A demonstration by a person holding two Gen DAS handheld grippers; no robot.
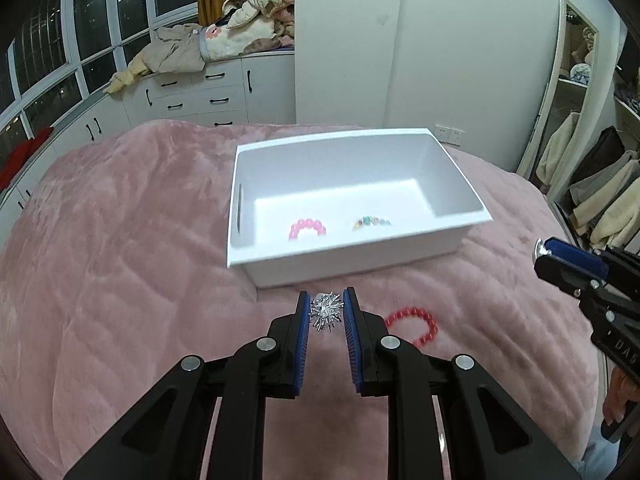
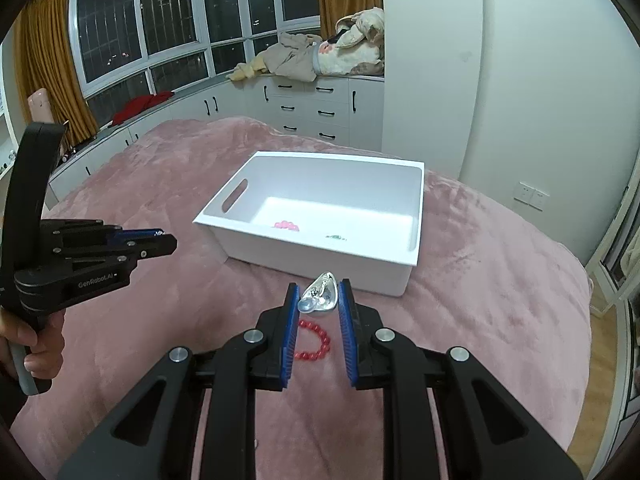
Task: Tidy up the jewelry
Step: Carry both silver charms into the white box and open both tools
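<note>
- Pink bed blanket point(image 1: 120, 240) is soft, white box point(image 1: 460, 220) ahead of both fingers.
- Left gripper point(image 1: 326, 312) pinches spiky silver piece point(image 1: 326, 310); spikes may slip.
- Right gripper point(image 2: 319, 298) pinches smooth silver piece point(image 2: 324, 294); it may drop before the box, near red bracelet point(image 2: 316, 340).

I see a pink, plush blanket point(image 1: 120, 240) on the bed and a plain white box point(image 1: 352, 256). Inside lie a pink bead bracelet point(image 1: 307, 229) and a multicoloured one point(image 1: 372, 223). A red bead bracelet point(image 1: 416, 326) sits outside. My black claws carry blue pads point(image 1: 304, 324); both held pieces are silver.
</note>
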